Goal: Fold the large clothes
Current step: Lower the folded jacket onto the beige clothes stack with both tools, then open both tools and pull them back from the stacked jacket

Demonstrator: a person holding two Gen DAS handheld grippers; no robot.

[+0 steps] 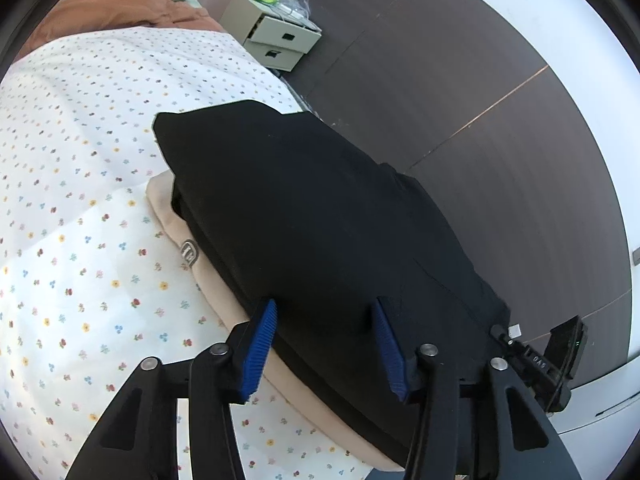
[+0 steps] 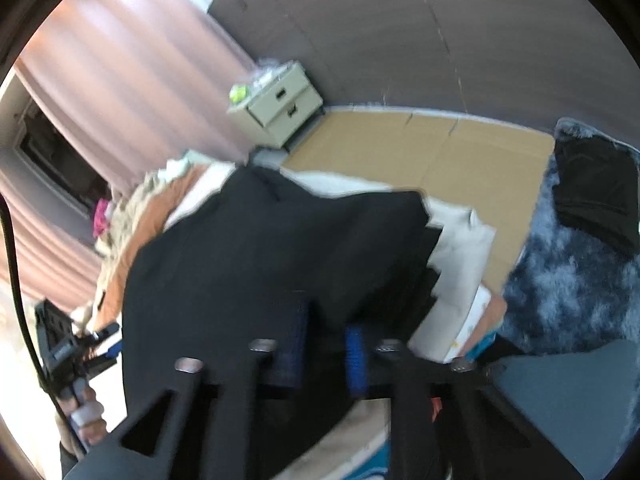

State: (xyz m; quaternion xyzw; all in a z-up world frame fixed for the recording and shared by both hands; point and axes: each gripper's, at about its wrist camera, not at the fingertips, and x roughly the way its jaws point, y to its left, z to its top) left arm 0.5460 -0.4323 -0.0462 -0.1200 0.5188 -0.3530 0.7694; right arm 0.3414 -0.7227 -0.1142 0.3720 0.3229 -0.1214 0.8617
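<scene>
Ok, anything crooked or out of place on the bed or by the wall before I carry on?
The upper drawer of the cream bedside cabinet hangs partly open and looks tilted. The folded black garment sits off-centre on the folded beige garment, overhanging the bed's floor-side edge. Nothing looks spilled or damaged.

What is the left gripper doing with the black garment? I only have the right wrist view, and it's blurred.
Observer: The left gripper is open, and its blue pads stand either side of the near edge of the black garment.
Operator: What is the pile lying on?
Observer: A white sheet printed with small flowers.
Operator: Any mark on the beige garment underneath?
Observer: Yes. The beige garment has a small logo patch, showing just beside the black garment's edge.
</scene>
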